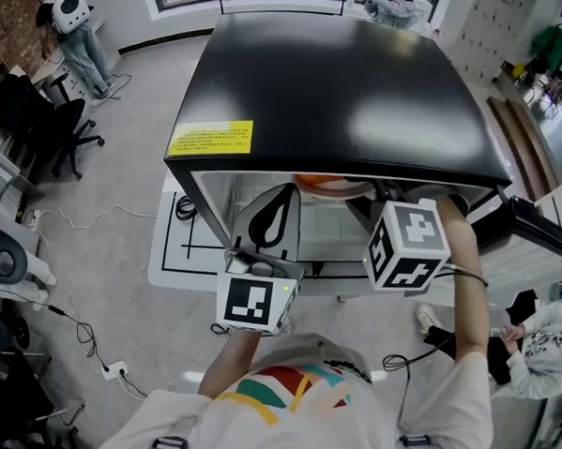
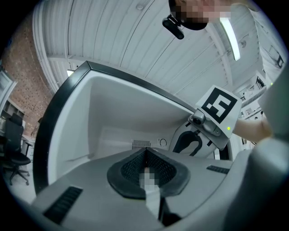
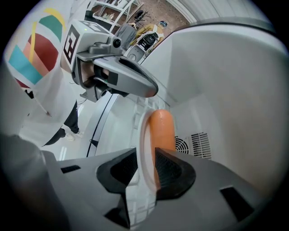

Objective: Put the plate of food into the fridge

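Note:
A small fridge with a black top (image 1: 349, 84) stands open in front of me, its white inside (image 2: 117, 113) bare. A white plate (image 3: 145, 135) carrying an orange sausage (image 3: 161, 131) is inside it, and its edge shows under the fridge top (image 1: 328, 183). My right gripper (image 3: 146, 173) reaches in with the plate rim between its jaws, which stand apart without clamping it. My left gripper (image 2: 145, 169) is shut and hovers at the fridge opening, left of the plate (image 1: 278, 205). I cannot tell what the plate rests on.
The fridge stands on a white board with black lines (image 1: 183, 238). Its dark door edge (image 1: 535, 222) juts out at the right. Office chairs (image 1: 64, 127) and floor cables (image 1: 79, 323) lie to the left. A seated person (image 1: 550, 336) is close on the right.

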### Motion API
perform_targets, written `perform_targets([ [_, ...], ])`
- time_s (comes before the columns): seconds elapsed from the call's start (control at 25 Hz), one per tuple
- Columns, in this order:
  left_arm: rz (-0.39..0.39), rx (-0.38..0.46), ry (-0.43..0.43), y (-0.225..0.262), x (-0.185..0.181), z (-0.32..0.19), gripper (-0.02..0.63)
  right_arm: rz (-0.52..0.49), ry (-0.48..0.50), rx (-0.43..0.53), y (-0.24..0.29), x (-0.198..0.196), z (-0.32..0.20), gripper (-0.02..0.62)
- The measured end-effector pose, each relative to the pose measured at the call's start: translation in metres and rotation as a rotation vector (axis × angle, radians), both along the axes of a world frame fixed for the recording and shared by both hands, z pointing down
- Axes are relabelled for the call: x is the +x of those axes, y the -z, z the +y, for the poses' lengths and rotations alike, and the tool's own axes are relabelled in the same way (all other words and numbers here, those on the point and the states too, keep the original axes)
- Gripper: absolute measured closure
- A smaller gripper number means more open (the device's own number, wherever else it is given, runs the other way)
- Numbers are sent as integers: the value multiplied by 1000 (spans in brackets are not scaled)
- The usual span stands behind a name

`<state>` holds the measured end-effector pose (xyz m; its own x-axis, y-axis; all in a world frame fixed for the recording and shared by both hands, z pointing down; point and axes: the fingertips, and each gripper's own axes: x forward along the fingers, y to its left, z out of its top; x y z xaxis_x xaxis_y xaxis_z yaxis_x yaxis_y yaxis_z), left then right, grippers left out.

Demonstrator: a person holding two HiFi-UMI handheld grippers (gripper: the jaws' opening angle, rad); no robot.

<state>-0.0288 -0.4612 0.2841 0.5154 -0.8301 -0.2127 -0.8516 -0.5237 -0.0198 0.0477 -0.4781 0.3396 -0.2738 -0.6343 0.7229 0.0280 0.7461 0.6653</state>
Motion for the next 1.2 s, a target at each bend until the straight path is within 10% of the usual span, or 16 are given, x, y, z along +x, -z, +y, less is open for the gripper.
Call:
perform_targets([
  [0.24, 12, -10, -3, -1, 0, 2, 601, -27, 55, -106, -8, -7, 16, 493],
  [0.68, 21, -2, -8, 3, 0, 12, 601, -103, 30, -10, 9, -5, 28, 491],
  [1.2, 9, 71, 8, 27, 2, 23, 601, -526, -29, 232, 59, -8, 35, 492],
])
